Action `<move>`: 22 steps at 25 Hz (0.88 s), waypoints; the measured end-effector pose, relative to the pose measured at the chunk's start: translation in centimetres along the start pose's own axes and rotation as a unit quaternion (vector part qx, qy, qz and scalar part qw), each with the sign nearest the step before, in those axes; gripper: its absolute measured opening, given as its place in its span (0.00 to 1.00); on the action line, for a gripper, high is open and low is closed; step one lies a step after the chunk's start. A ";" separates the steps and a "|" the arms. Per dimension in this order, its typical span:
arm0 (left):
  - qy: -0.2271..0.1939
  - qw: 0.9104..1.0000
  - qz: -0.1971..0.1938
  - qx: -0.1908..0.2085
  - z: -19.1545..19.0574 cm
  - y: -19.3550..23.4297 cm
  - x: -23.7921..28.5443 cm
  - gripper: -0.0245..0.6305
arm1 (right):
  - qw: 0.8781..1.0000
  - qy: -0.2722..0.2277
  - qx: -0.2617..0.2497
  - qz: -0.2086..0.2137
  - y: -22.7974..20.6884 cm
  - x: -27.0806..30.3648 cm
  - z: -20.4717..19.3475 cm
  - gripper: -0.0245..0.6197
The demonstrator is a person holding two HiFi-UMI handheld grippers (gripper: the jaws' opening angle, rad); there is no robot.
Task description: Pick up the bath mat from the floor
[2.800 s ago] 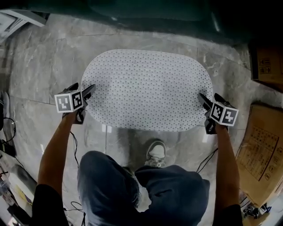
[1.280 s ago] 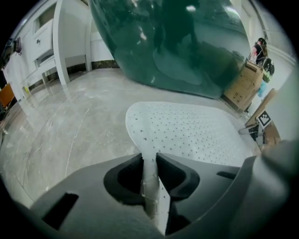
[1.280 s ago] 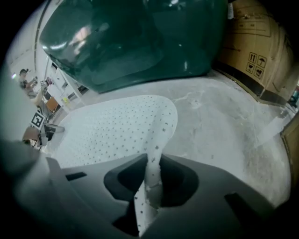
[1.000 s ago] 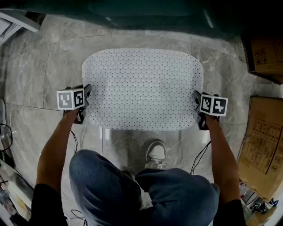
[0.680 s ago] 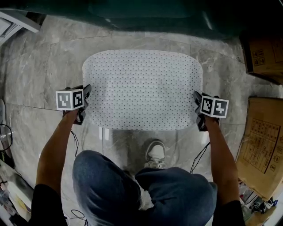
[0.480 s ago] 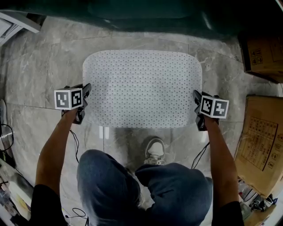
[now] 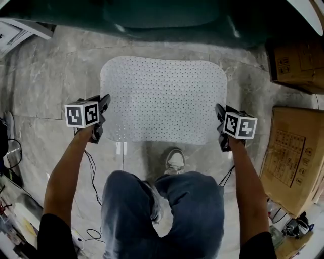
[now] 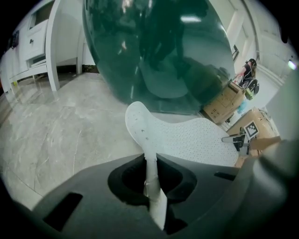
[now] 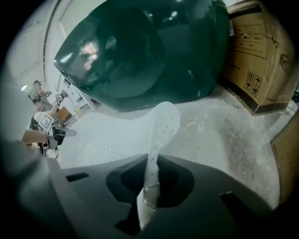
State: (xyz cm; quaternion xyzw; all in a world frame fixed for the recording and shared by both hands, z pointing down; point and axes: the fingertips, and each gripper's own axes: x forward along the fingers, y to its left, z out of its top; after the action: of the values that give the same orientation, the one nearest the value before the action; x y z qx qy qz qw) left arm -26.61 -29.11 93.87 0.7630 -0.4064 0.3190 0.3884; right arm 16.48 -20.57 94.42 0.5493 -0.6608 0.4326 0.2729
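I hold the white perforated bath mat (image 7: pixel 164 98) stretched between both tools over the grey marble floor (image 7: pixel 48 91), in front of a dark green tub (image 7: pixel 162 15). My left gripper (image 7: pixel 104 108) is clamped on the mat's left edge and my right gripper (image 7: pixel 219 113) on its right edge. Its far edge seems clear of the floor, though the steep view leaves doubt.

Looking steeply down from head height onto the bath mat (image 7: pixel 163 98) and floor (image 7: pixel 45 91). Riding low on the left gripper (image 7: pixel 103 105) and right gripper (image 7: pixel 219 112), facing inward along the mat from opposite ends, very near it. Sharing mat and dark green rounded body (image 7: pixel 167 15) in all three.
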 end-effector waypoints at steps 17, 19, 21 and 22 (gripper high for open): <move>-0.036 0.999 0.003 -0.010 9.2 -7.8 -17.4 0.09 | 0.999 -0.041 -0.013 0.012 8.4 -17.2 10.5 0.08; -0.039 0.999 0.006 -0.009 10.5 -8.5 -19.9 0.09 | 0.999 -0.045 -0.020 0.012 9.3 -19.6 12.1 0.08; -0.044 0.999 0.008 -0.009 11.8 -9.4 -22.2 0.09 | 0.998 -0.049 -0.026 0.012 10.1 -21.9 13.5 0.08; -0.047 0.999 0.008 -0.008 12.4 -9.8 -23.3 0.09 | 0.998 -0.051 -0.029 0.012 10.4 -23.1 14.1 0.08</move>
State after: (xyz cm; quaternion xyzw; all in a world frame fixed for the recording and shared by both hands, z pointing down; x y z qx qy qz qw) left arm -26.85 -27.40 65.71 0.7707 -0.4326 0.2826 0.3728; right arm 13.78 -21.35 65.58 0.5547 -0.6925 0.3878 0.2499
